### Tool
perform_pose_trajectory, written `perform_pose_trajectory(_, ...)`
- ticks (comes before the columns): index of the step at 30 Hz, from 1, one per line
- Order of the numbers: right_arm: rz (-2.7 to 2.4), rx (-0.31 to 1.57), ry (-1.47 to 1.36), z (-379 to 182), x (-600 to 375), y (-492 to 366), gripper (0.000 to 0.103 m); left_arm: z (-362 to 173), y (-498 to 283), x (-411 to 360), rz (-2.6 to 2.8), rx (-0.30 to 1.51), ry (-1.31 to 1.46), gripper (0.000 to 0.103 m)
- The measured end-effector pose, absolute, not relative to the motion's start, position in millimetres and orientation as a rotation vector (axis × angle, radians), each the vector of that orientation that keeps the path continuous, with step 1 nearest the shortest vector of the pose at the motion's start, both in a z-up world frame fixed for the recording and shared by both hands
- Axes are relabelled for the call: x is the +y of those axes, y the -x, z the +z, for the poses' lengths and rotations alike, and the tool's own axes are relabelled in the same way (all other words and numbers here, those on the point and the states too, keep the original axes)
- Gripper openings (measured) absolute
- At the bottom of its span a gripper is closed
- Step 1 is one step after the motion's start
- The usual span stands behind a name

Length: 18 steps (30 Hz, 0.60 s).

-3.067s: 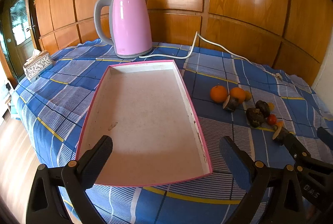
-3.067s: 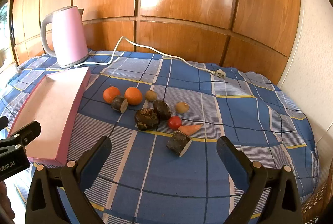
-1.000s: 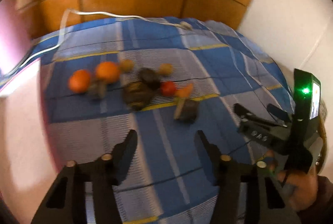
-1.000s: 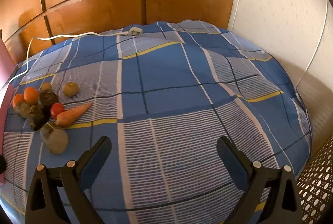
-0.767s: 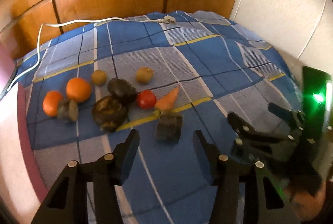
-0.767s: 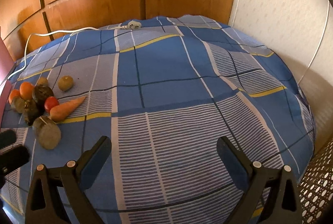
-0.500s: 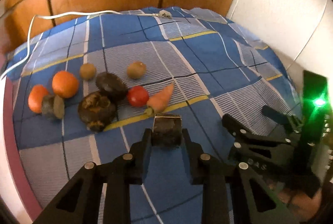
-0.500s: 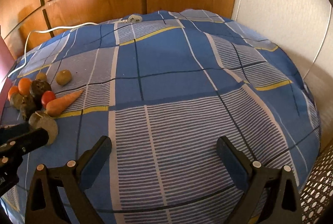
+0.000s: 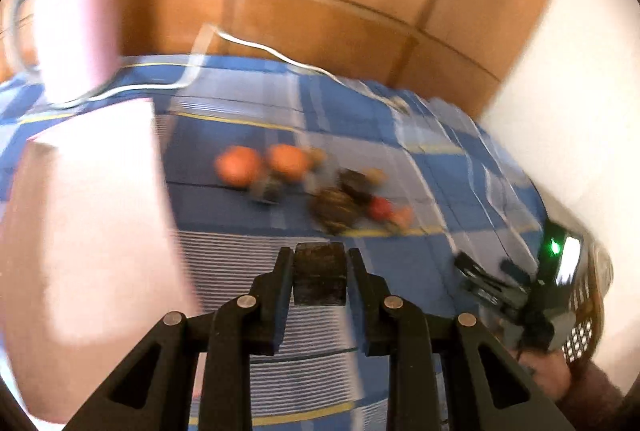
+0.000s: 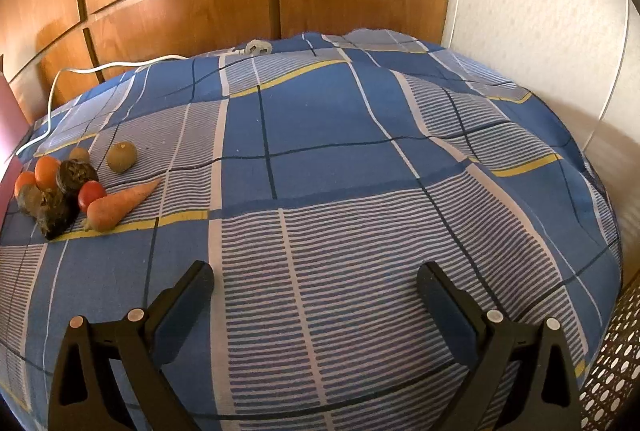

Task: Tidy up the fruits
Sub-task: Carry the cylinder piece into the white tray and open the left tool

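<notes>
Left wrist view: left tongs (image 9: pixel 320 273) were clamped on a dark chunk (image 9: pixel 319 274); right tongs (image 10: pixel 316 295) gaped wide, empty.

The right gripper (image 10: pixel 316 295) hangs with jaws wide apart over a blue plaid cloth-covered surface (image 10: pixel 320 135). Far left lie an orange carrot (image 10: pixel 118 205), red tomato (image 10: pixel 91 193), two round oranges (image 10: pixel 46 171), dark lumpy pieces (image 10: pixel 54 213) and a brown kiwi (image 10: pixel 122 157).

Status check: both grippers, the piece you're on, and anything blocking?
Left gripper shut on dark chunk, tray to its left. Right gripper open, empty, over the cloth. Nothing blocking.
</notes>
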State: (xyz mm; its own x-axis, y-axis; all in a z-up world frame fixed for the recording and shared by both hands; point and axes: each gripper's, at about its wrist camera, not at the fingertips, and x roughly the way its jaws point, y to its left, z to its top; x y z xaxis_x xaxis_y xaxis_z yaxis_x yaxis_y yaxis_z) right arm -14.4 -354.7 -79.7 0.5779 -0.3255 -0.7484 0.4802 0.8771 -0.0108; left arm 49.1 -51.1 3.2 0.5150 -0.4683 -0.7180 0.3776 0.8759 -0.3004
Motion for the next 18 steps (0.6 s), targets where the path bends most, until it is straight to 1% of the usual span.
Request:
perform_pose_trajectory(5,-0.478,0.849,-0.204,-78.5,-355.1,14.4,0.103,-1.5,-65.8,21.7,-0.315,0.885,0.203,0.026)
perform_pose_trajectory(10,-0.483,0.909,-0.218,-74.4,-354.9,9.6,0.102,-13.6,-86.5,72.3,-0.160,0.898,0.263,0.026)
perform_pose_trajectory(12,-0.475,0.919,-0.214,-72.8,-352.7,9.2,0.096,-18.3,-93.5,85.6,-0.114,0.899,0.253,0.026)
perform_pose_trajectory(14,-0.463,0.923,-0.196,-70.6,-348.5,8.2,0.091,-22.3,-98.3,93.1,-0.087,0.902,0.240,0.026)
perform_pose_trajectory(18,-0.440,0.929,-0.163,-66.1,-338.5,5.2,0.086,-26.8,-103.0,99.5,-0.031,0.880,0.203,0.026)
